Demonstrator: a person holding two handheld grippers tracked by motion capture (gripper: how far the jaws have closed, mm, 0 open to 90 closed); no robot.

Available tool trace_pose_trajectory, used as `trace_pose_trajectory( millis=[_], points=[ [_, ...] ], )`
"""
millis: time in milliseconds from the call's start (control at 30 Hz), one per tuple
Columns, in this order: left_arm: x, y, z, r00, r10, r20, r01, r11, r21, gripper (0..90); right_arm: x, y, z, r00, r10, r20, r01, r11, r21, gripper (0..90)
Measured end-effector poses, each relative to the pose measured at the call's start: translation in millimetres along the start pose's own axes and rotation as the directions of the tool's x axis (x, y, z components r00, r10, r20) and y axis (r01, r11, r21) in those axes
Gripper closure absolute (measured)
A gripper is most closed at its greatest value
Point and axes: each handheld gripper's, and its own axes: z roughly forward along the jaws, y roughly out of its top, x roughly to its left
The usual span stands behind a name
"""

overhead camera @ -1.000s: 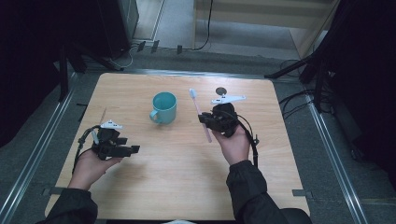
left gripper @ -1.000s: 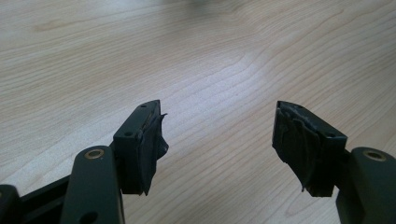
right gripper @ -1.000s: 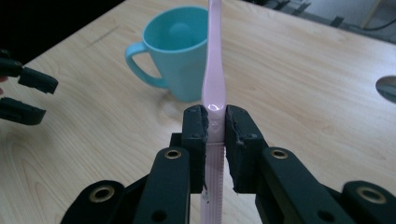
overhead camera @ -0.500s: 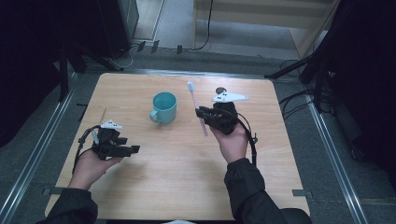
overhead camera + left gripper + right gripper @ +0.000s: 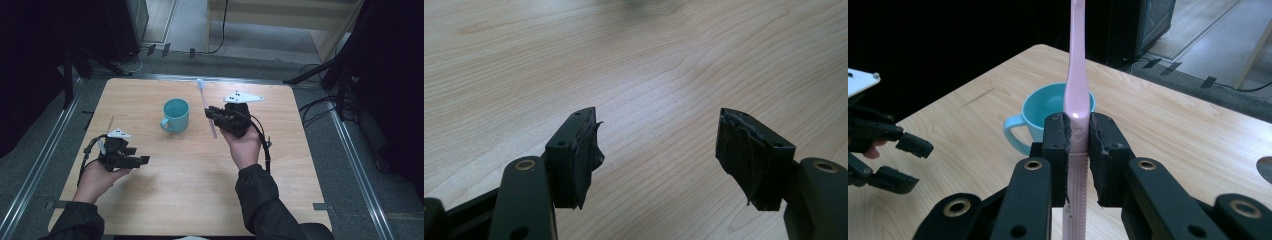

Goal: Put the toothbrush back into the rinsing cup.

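Toothbrush (image 5: 207, 107) is clamped mid-handle in the right gripper (image 5: 216, 116), pads pressed on both sides of the pink shaft in the right gripper view (image 5: 1077, 100). In the high view its long axis runs from lower right to upper left, slightly tilted off vertical in the frame, white head at the top near the table's (image 5: 165, 200) far edge, tail end poking below the jaws. Cup (image 5: 175, 115) sits just left of the brush in that view, near but not touching; in the right gripper view the cup (image 5: 1048, 112) lies dead ahead behind the shaft, mouth up, handle pointing to the frame's left. So the key relation: cup is left of the tool, brush axis roughly upright, and the right hand is clearly the nearer one. My read is the next move needs a short shift toward frame left plus a tip-down of one end over the rim. Left gripper (image 5: 131, 156) is released, jaws wide apart over bare wood in its own view (image 5: 659, 150), parked at lower left, well apart from the cup. Brush looks slim, pale pink, ribbed on the lower handle; bristles are too small to judge. Cup is teal, probably empty, though its floor is partly hidden.
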Motion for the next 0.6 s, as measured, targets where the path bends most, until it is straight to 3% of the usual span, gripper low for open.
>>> trace_pose_trajectory(
  millis=[600],
  points=[
    [0.1,-2.8,-2.5,1.0000,0.005,-0.002,-0.005,1.0000,0.003,33.2,-2.9,14.9,17.9,0.9999,0.016,-0.005,-0.016,1.000,-0.027,79.2]
  ],
)
